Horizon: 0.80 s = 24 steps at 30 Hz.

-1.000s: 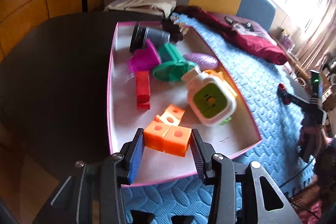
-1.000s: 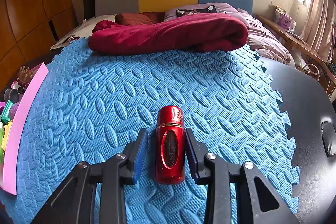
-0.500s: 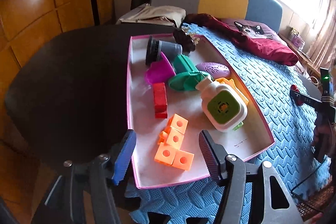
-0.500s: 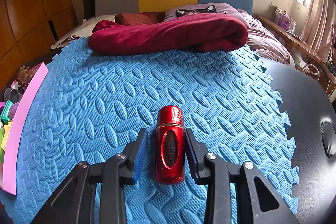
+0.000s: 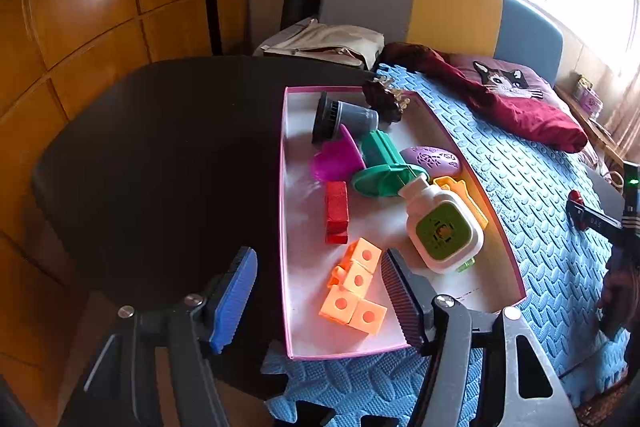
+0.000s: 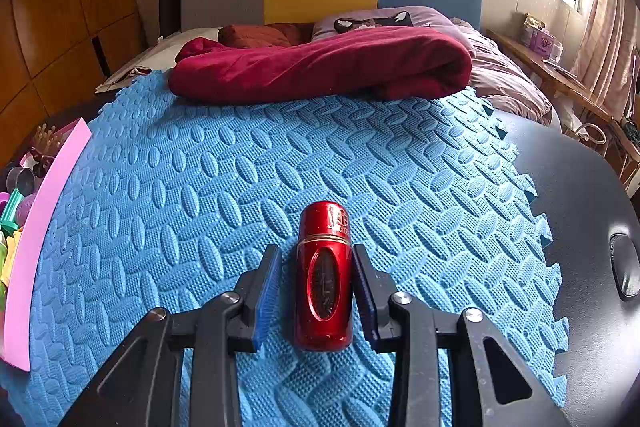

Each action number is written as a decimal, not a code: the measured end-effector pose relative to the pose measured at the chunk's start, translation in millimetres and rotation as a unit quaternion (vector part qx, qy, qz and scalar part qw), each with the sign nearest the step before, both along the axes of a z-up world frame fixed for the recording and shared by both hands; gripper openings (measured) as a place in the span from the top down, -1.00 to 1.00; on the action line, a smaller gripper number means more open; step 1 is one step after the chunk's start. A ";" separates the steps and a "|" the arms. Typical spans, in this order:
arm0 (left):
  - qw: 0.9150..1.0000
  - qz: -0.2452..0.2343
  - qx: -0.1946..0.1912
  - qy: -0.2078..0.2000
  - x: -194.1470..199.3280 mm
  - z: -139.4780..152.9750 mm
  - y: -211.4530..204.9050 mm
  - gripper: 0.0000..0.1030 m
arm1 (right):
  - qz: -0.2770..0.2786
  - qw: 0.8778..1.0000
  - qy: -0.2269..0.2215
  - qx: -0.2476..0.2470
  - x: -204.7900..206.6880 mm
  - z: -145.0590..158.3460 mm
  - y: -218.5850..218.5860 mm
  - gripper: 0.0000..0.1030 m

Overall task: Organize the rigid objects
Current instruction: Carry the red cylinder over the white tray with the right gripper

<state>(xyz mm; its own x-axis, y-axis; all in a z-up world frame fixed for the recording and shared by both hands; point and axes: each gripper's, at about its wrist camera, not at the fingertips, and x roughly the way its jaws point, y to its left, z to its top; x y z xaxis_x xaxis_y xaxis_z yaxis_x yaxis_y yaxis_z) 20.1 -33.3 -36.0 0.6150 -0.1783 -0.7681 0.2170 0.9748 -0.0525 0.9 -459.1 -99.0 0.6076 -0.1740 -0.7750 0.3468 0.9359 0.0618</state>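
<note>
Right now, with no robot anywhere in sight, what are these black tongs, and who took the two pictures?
A person holds a two-finger gripper in each hand, and a camera on each looks along its fingers. The left gripper camera's picture shows its fingers opening above a pink tray. The orange blocks lie loose in it, not held. The right gripper camera's picture shows a red bottle lying on the blue mat between its fingers. A gap shows on one side, so it looks ungripped.

Right gripper (image 5: 592, 223) arm reads "DAS"; red bottle's (image 6: 325, 277) emblem illegible.
</note>
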 end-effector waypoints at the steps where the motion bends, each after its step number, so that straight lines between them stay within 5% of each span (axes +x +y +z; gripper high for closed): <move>1: 1.000 0.002 0.000 -0.001 -0.3 0.7 0.6 -0.30 | 0.000 1.000 0.000 -0.001 0.0 0.3 0.6 0.32; 13: 1.000 0.014 -0.004 -0.008 -1.8 2.7 11.5 -0.42 | -0.002 0.998 0.022 -0.053 3.7 3.0 18.5 0.50; 24: 0.999 0.028 -0.016 -0.007 -1.0 -2.2 26.7 -0.42 | -0.032 0.999 0.026 0.014 -16.8 8.4 30.3 0.50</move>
